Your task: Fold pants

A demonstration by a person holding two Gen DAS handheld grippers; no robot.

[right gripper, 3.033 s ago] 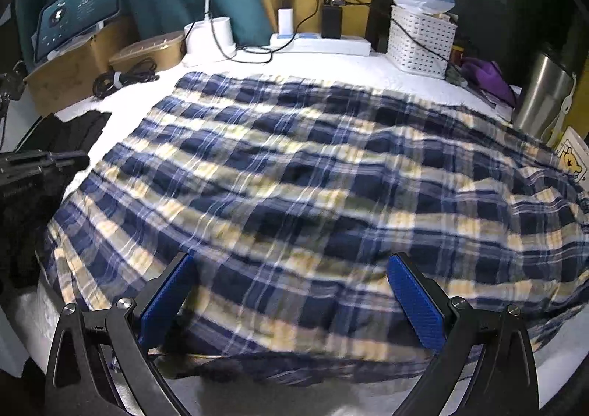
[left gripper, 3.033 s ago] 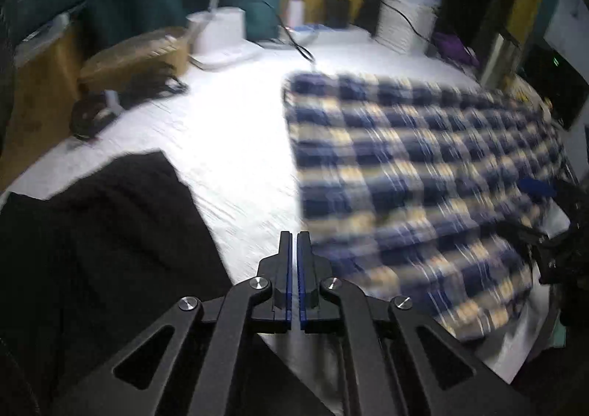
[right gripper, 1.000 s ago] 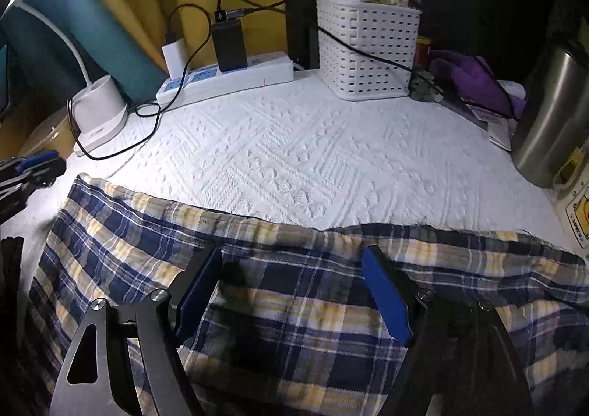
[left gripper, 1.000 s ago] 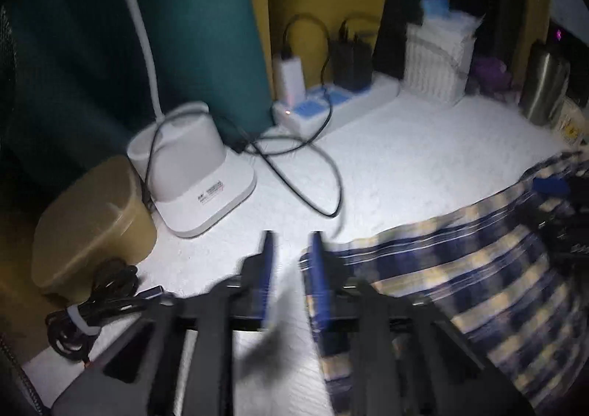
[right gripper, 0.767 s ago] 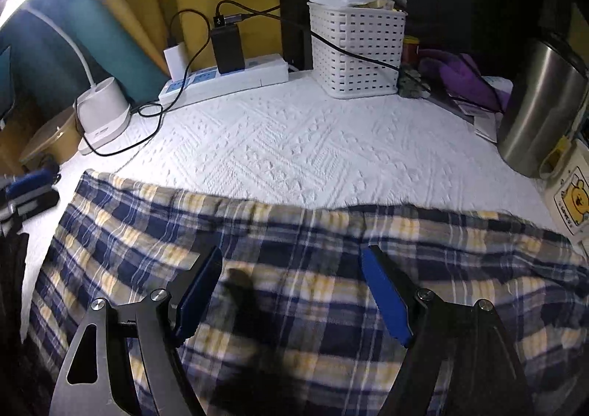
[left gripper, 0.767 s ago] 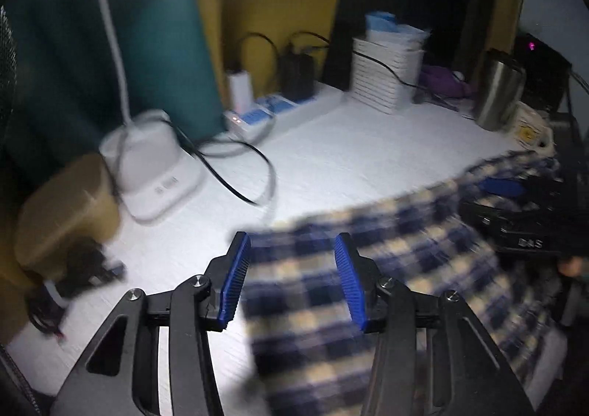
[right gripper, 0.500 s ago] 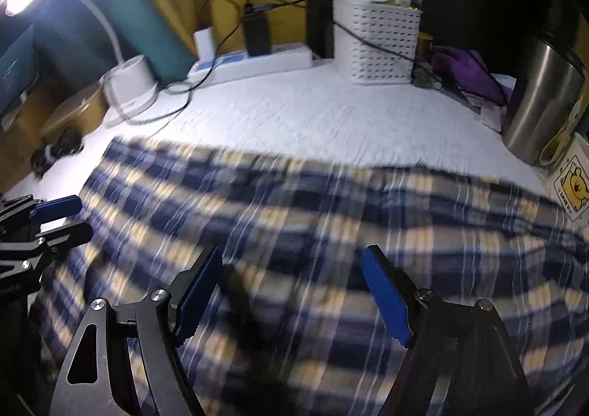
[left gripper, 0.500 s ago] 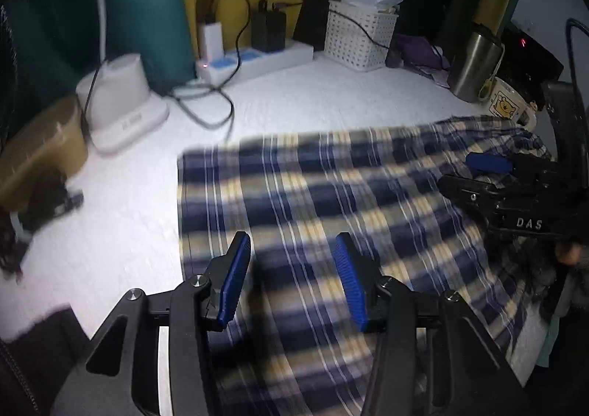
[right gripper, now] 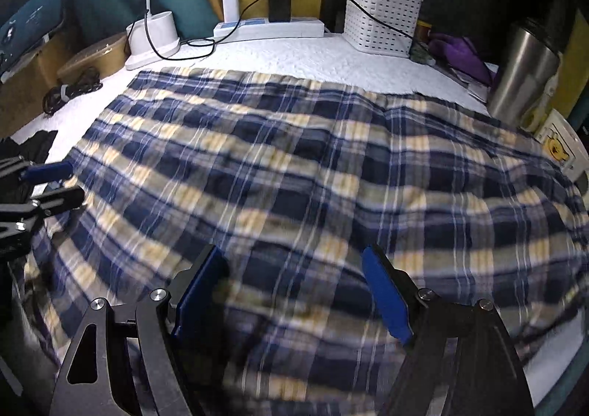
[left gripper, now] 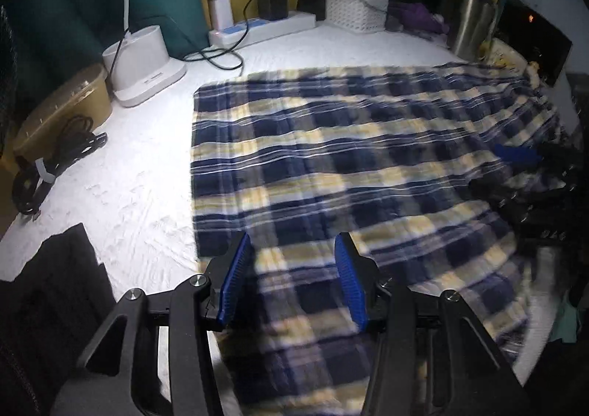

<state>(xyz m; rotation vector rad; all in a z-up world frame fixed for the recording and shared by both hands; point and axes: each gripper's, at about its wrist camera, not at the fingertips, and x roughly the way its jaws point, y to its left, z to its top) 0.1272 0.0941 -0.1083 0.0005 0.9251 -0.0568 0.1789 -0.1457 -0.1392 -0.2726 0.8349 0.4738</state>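
We hold both grippers with fingers spread, gripping nothing. The plaid pants [left gripper: 349,166] lie flat on the desk [left gripper: 140,173], beneath the left gripper [left gripper: 291,280] at their left edge and the right gripper [right gripper: 294,291] at their near edge.

Pants [right gripper: 294,166] on table [right gripper: 294,55], lamp base [right gripper: 152,35] behind

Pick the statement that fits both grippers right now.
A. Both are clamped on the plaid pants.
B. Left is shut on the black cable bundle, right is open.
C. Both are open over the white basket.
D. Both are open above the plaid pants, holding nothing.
D: the left gripper and right gripper each show blue pads spread wide, with the plaid pants lying spread on the table between and beyond them, ungrasped.
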